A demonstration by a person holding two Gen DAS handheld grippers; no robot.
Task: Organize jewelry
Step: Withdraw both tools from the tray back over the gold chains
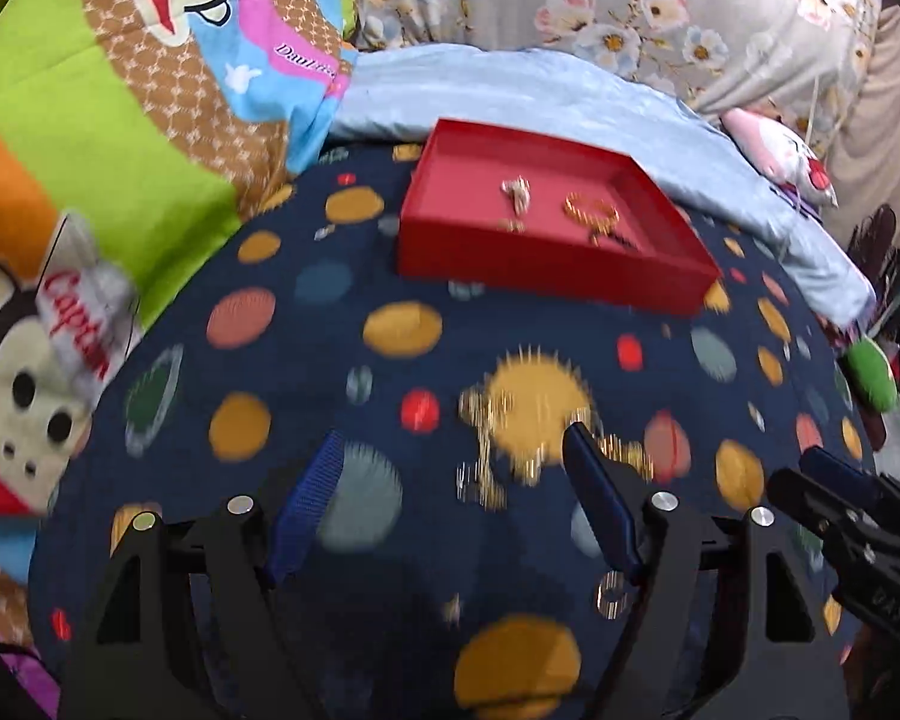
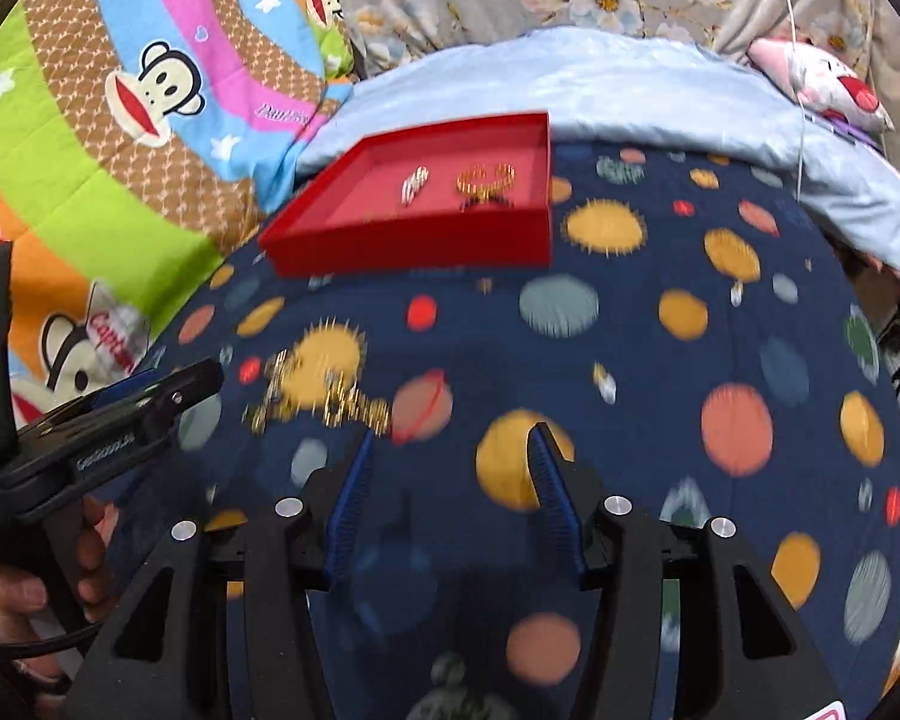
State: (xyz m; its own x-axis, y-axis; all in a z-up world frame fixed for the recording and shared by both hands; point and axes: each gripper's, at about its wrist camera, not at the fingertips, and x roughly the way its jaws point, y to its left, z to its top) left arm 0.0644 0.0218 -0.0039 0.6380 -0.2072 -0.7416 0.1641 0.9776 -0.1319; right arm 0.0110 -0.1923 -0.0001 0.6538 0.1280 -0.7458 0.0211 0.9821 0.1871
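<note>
left gripper point(image 1: 453, 468): spread, nothing pinched
right gripper point(image 2: 450, 462): spread, empty
gold chain point(image 1: 510, 450): loose on spotted cloth point(image 1: 330, 324), between left fingertips
red tray point(image 1: 546, 276): ahead, near rim facing both grippers, open cloth between

Dotted navy cloth point(image 1: 330, 360), monkey-print quilt point(image 1: 120, 120), pale blue blanket point(image 1: 510, 90)
</note>
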